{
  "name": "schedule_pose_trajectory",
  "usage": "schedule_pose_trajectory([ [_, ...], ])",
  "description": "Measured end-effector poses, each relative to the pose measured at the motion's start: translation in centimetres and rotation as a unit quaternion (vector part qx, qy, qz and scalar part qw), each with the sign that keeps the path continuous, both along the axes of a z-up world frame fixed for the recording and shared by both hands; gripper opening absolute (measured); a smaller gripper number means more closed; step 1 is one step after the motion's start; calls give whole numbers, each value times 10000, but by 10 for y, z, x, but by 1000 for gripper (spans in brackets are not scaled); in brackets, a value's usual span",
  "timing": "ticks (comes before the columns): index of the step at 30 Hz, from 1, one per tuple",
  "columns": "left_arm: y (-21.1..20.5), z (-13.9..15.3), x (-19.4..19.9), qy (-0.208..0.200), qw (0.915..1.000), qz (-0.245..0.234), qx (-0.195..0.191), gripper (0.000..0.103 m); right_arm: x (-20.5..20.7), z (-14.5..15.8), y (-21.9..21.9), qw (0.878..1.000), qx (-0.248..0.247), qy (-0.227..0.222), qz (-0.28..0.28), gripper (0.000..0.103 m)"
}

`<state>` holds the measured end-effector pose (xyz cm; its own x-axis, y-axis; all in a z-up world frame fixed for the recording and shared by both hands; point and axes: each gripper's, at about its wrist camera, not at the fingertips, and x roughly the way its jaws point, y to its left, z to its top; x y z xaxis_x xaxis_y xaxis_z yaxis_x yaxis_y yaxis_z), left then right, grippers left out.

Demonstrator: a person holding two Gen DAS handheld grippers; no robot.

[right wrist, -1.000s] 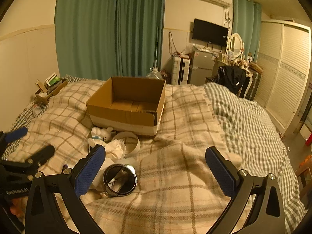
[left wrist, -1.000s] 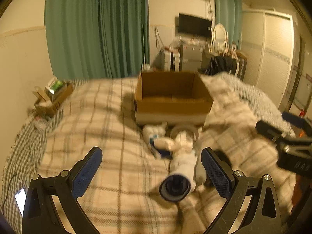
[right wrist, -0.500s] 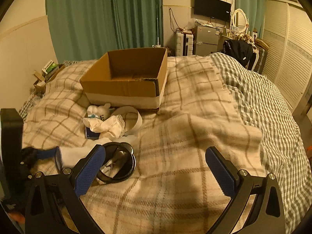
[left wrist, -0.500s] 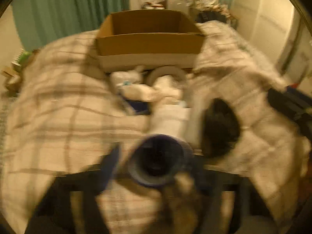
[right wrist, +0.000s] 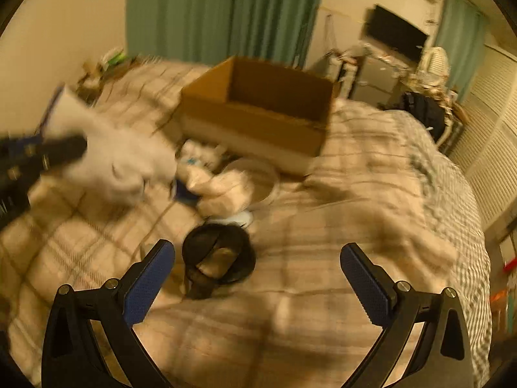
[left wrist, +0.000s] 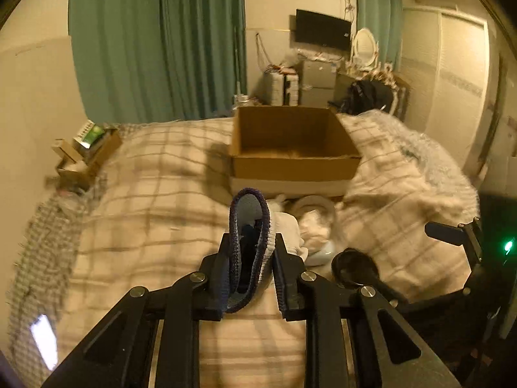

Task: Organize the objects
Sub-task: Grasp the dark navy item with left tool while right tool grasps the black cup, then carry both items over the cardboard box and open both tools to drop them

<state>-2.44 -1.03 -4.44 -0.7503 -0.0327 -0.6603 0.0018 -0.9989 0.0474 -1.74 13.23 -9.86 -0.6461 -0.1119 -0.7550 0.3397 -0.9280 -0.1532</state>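
Task barely begun: the cardboard box appears empty, a white sock is pinched by the left gripper just before it, while the right gripper, jaws spread, is held near a black round object, other items unsorted.

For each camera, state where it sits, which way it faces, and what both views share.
Left wrist: sits on the left gripper, facing along its fingers across the bed toward the cardboard box; its jaws are shut on a white sock.
Right wrist: sits on the right gripper, angled down at the black ring; its jaws stand open, empty.
Shared: box, sock, black ring, green curtains.
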Motion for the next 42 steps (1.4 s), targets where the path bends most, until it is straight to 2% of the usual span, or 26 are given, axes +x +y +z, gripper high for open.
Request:
schedule_pose_trajectory([
  [1,-3,-5,-3,-86,9999,63,-20,23,-2,-7,-7,9998,125,-98,74,90],
  [4,-9,-19,-7,-265,9996,78,106,23,-5,-24,-18,9986,331,-340,248,78],
  [7,-8,-28,-9,-294,9995,-14,140,23,-7,-35,-25,9970,293,-574,436,66],
  [18,-15,-31,-6,-311,9988,46,383,23,-28,-55,-41,9893,-53,-1230,779,66],
  [21,-19,-30,-6,-304,9985,91,442,23,-37,-61,-43,9881,-185,-1349,718,67],
  [23,-22,-30,-5,-307,9983,126,482,23,-36,-57,-40,9886,-332,-1309,672,57],
  [24,-23,-29,-4,-311,9982,133,503,23,-32,-53,-38,9901,-355,-1200,642,54],
  [27,-25,-24,-1,-294,9981,124,520,23,-22,-40,-31,9942,-357,-869,519,54],
  [32,-28,-9,14,-182,9981,1,584,23,-1,4,-16,9971,-512,-335,454,53],
  [37,-31,18,17,-11,9981,-150,597,23,4,51,-13,9972,-497,60,550,53],
  [42,-25,56,-4,262,9976,-441,474,23,-9,108,-10,9941,-622,554,688,53],
])
